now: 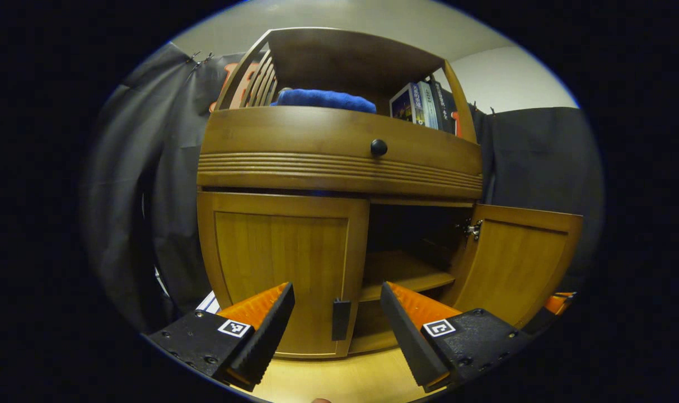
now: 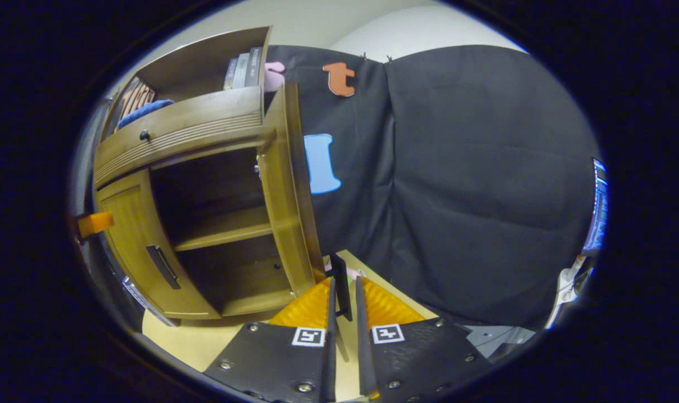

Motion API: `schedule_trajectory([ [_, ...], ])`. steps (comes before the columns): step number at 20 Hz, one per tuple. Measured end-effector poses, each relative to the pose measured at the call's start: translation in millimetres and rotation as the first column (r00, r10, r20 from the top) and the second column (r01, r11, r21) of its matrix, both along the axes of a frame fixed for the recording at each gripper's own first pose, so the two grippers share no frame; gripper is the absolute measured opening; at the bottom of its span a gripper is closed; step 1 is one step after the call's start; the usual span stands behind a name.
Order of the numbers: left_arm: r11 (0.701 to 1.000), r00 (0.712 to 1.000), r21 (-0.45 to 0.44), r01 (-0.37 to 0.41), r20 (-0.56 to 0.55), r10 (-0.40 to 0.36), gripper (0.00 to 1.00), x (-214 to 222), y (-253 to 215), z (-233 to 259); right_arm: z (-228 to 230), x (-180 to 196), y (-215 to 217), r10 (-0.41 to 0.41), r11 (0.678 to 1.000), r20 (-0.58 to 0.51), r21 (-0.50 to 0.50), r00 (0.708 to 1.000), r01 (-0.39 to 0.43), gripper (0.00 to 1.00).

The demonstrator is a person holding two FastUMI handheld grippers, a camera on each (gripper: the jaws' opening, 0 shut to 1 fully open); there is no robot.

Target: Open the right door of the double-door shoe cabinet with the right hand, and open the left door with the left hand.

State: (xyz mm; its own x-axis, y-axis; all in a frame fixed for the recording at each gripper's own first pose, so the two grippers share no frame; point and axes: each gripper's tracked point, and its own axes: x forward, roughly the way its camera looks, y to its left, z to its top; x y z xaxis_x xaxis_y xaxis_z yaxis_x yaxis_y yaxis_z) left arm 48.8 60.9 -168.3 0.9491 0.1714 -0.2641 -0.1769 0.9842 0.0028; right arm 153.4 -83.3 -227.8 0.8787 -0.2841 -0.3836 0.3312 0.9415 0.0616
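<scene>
In the left gripper view, the left gripper [image 1: 336,313] stood released, fingers spread wide, with the dark left handle [image 1: 341,319] in the gap just ahead. Beyond it the left door [image 1: 283,268], a warm brown framed wood panel, lay flush and closed on the shoe cabinet [image 1: 339,168]. In the right gripper view, the right gripper [image 2: 343,302] was clenched on the right handle [image 2: 340,285]. The right door [image 2: 286,190] stood swung open directly ahead, baring a dark interior and shelf [image 2: 221,229] to its left.
</scene>
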Motion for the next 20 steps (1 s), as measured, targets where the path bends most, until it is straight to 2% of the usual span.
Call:
schedule_trajectory([
  [3,1.0,0.999,-0.02,-0.015,-0.029,0.015,0.96,13.8,7.5,-23.8,31.7,0.5,-1.2,-0.009,1.0,0.062,-0.028,0.998,0.011,0.16],
  [4,1.0,0.999,-0.025,-0.016,-0.039,0.015,0.93,19.4,8.2,-32.1,40.7,0.0,-1.6,-0.015,0.999,0.081,-0.036,0.997,0.018,0.16],
  [12,1.0,0.993,-0.016,-0.014,-0.116,0.012,0.96,54.9,13.6,-87.6,102.5,-12.0,-0.1,-0.033,0.994,0.193,-0.092,0.981,0.051,0.16],
  [16,1.0,0.989,0.002,-0.021,-0.147,0.021,0.93,72.3,16.7,-112.6,118.8,-22.7,-3.3,-0.048,0.989,0.216,-0.13,0.975,0.077,0.16],
  [17,1.0,0.987,0.008,-0.024,-0.156,0.025,0.86,74.6,18.4,-117.5,120.3,-26.6,-5.4,-0.056,0.988,0.22,-0.13,0.974,0.086,0.16],
  [18,0.999,0.987,0.015,-0.028,-0.16,0.03,0.86,76.9,19.7,-122.3,121.2,-29.8,-7.2,-0.065,0.987,0.223,-0.129,0.973,0.096,0.16],
  [19,0.999,0.986,0.019,-0.026,-0.164,0.029,0.81,79.5,20.5,-126.1,121.7,-33.7,-10.3,-0.077,0.986,0.221,-0.129,0.972,0.107,0.16],
  [20,1.0,0.985,0.019,-0.021,-0.173,0.024,0.83,81.0,20.1,-130.9,119.9,-35.6,-11.5,-0.088,0.984,0.218,-0.13,0.972,0.119,0.16],
])
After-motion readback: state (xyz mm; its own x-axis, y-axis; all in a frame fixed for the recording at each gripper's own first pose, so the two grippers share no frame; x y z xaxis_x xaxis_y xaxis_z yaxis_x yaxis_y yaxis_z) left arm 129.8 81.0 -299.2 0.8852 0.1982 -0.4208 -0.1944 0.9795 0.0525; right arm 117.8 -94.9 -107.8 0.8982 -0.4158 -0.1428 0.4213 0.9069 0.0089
